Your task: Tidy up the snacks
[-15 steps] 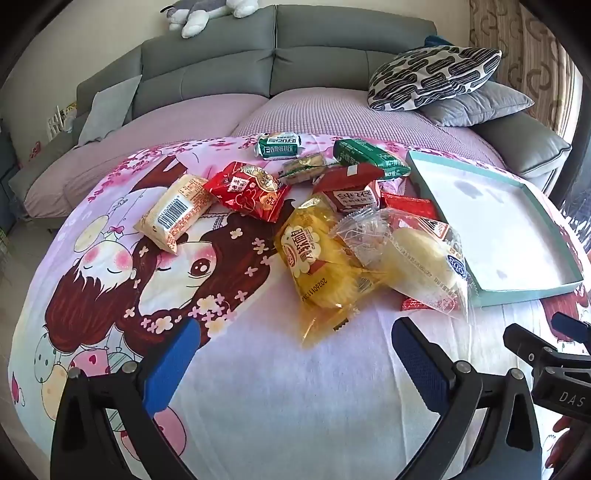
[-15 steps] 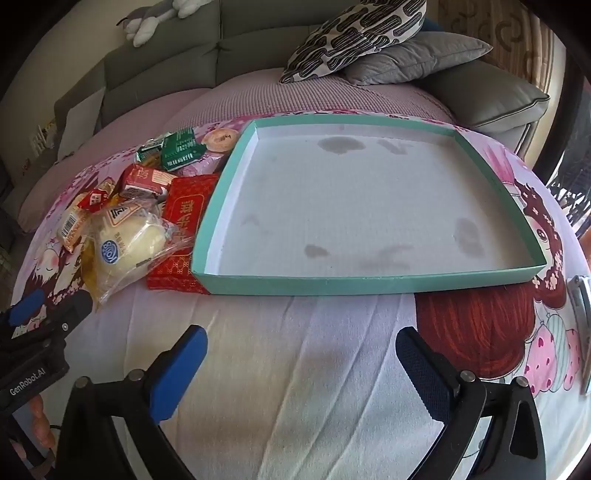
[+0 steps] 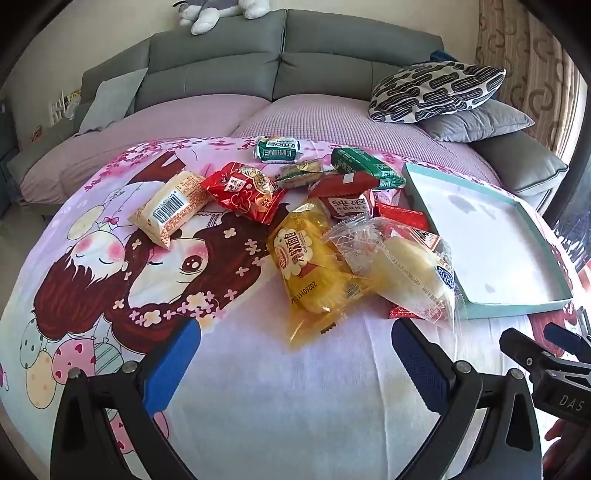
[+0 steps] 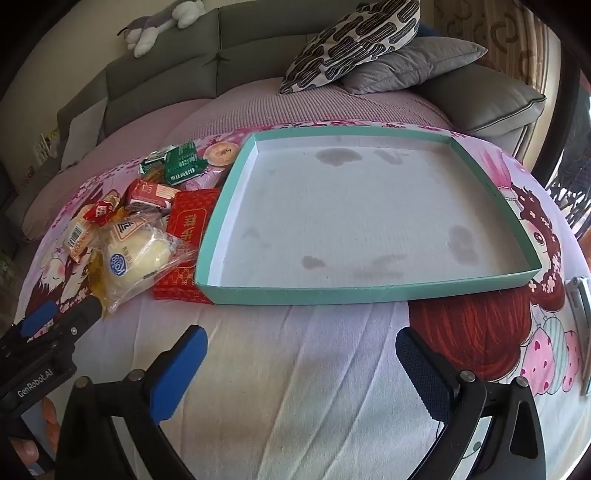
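A heap of snack packets lies on a cartoon-print cloth: a yellow bread bag (image 3: 314, 273), a clear bun bag (image 3: 410, 269) (image 4: 136, 258), a red packet (image 3: 243, 190), a beige barcode packet (image 3: 170, 206), green packets (image 3: 279, 149) (image 4: 183, 164) and a flat red packet (image 4: 188, 236). A shallow teal tray (image 3: 517, 306) (image 4: 332, 295) with a white stained floor sits right of the heap, holding nothing. My left gripper (image 3: 295, 354) is open, just short of the yellow bag. My right gripper (image 4: 301, 363) is open, in front of the tray's near wall.
A grey sofa (image 3: 221, 66) with a patterned cushion (image 3: 436, 92) and grey cushions stands behind the table. A plush toy (image 3: 210, 11) lies on its back. A metal object (image 4: 581, 317) lies at the right edge of the cloth.
Both grippers have crept slightly forward toward the snacks and the tray. Nothing has been taken hold of.
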Demonstrator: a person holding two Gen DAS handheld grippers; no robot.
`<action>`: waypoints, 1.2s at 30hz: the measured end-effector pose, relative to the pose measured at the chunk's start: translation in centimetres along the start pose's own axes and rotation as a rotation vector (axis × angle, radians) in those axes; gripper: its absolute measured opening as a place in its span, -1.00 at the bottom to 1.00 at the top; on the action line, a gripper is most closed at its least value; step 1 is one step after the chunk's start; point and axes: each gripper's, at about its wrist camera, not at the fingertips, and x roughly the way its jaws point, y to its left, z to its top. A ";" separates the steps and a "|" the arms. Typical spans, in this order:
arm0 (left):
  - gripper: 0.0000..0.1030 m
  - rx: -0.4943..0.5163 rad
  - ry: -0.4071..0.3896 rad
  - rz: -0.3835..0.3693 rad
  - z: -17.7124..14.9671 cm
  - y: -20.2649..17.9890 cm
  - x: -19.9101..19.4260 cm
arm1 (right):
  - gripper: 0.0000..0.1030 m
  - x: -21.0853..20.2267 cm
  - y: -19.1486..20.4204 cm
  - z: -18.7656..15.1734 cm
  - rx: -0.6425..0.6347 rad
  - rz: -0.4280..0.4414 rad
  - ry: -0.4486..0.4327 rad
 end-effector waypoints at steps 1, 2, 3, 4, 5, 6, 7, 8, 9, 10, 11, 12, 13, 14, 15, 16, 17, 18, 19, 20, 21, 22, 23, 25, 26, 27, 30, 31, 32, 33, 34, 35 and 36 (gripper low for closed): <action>1.00 0.002 -0.004 0.001 0.0 -0.1 -0.1 | 1.00 -0.1 -0.1 0.0 0.001 0.002 -0.004; 1.00 0.000 -0.006 0.002 0.1 -0.1 -0.2 | 1.00 -0.2 -0.1 0.0 0.003 0.003 -0.009; 1.00 -0.002 -0.008 0.001 0.1 0.0 -0.2 | 1.00 -0.3 -0.1 0.1 0.004 0.004 -0.012; 1.00 -0.005 -0.012 0.001 0.1 0.0 -0.3 | 1.00 -0.4 -0.1 0.2 0.006 0.005 -0.015; 1.00 -0.005 -0.017 0.003 0.2 0.0 -0.4 | 1.00 -0.5 -0.1 0.1 0.009 0.006 -0.021; 1.00 -0.002 -0.019 0.007 0.2 -0.1 -0.4 | 1.00 -0.7 -0.2 0.2 0.014 0.008 -0.027; 1.00 0.000 -0.020 0.011 0.3 -0.1 -0.6 | 1.00 -0.7 -0.3 0.2 0.016 0.009 -0.033; 1.00 0.001 -0.021 0.015 0.3 -0.1 -0.6 | 1.00 -0.9 -0.3 0.3 0.018 0.009 -0.039; 1.00 0.000 -0.024 0.017 0.3 -0.1 -0.7 | 1.00 -1.0 -0.3 0.3 0.018 0.010 -0.045; 1.00 -0.001 -0.026 0.019 0.4 -0.1 -0.8 | 1.00 -1.1 -0.3 0.3 0.019 0.012 -0.051; 1.00 -0.003 -0.029 0.019 0.4 -0.2 -0.9 | 1.00 -1.3 -0.3 0.3 0.018 0.013 -0.056; 1.00 -0.003 -0.032 0.019 0.5 -0.2 -1.0 | 1.00 -1.5 -0.3 0.4 0.016 0.013 -0.062; 1.00 -0.004 -0.036 0.020 0.6 -0.2 -1.1 | 1.00 -1.7 -0.3 0.4 0.015 0.013 -0.070; 1.00 -0.003 -0.039 0.023 0.6 -0.2 -1.2 | 1.00 -1.9 -0.3 0.5 0.015 0.013 -0.075; 1.00 -0.002 -0.043 0.023 0.7 -0.3 -1.3 | 1.00 -2.0 -0.3 0.6 0.014 0.012 -0.080; 1.00 -0.001 -0.046 0.023 0.7 -0.3 -1.4 | 1.00 -2.1 -0.2 0.6 0.013 0.010 -0.084; 1.00 -0.002 -0.048 0.023 0.8 -0.4 -1.6 | 1.00 -2.2 -0.2 0.6 0.014 0.009 -0.088; 1.00 -0.003 -0.048 0.020 0.9 -0.4 -1.7 | 1.00 -2.3 -0.2 0.7 0.014 0.008 -0.091; 1.00 -0.006 -0.049 0.016 1.0 -0.5 -1.8 | 1.00 -2.4 -0.2 0.7 0.014 0.007 -0.095; 1.00 -0.009 -0.051 0.009 1.1 -0.6 -2.0 | 1.00 -2.5 -0.2 0.7 0.013 0.004 -0.098; 1.00 -0.012 -0.051 0.003 1.2 -0.6 -2.2 | 1.00 -2.7 -0.2 0.8 0.012 0.000 -0.100; 1.00 -0.014 -0.052 -0.005 1.3 -0.8 -2.4 | 1.00 -2.8 -0.2 0.8 0.010 -0.005 -0.102; 1.00 -0.014 -0.049 -0.009 1.4 -0.9 -2.6 | 1.00 -3.0 -0.1 0.8 0.009 -0.009 -0.104; 1.00 -0.009 -0.032 -0.004 1.6 -1.1 -2.7 | 1.00 -3.4 0.0 0.8 0.005 -0.015 -0.109; 1.00 -0.006 -0.020 0.003 1.6 -1.2 -2.8 | 1.00 -3.6 0.1 0.9 0.003 -0.019 -0.115; 1.00 -0.006 -0.013 0.003 1.7 -1.3 -2.9 | 1.00 -3.9 0.1 0.9 0.000 -0.023 -0.121; 1.00 0.000 0.005 0.006 1.8 -1.4 -3.3 | 1.00 -4.7 0.5 1.0 -0.011 -0.028 -0.137; 1.00 0.002 0.004 0.008 1.9 -1.4 -3.4 | 1.00 -4.8 0.6 1.1 -0.015 -0.028 -0.138; 1.00 0.006 0.006 0.011 1.9 -1.3 -3.6 | 1.00 -5.0 0.8 1.1 -0.020 -0.030 -0.140; 1.00 0.010 0.008 0.015 2.0 -1.3 -3.8 | 1.00 -5.2 1.0 1.1 -0.025 -0.033 -0.142; 1.00 0.014 0.009 0.019 2.1 -1.3 -4.0 | 1.00 -5.4 1.2 1.1 -0.028 -0.037 -0.144; 1.00 0.020 0.012 0.022 2.2 -1.4 -4.1 | 1.00 -5.7 1.3 1.2 -0.030 -0.039 -0.149; 1.00 0.028 0.016 0.025 2.4 -1.4 -4.3 | 1.00 -5.9 1.4 1.2 -0.032 -0.040 -0.154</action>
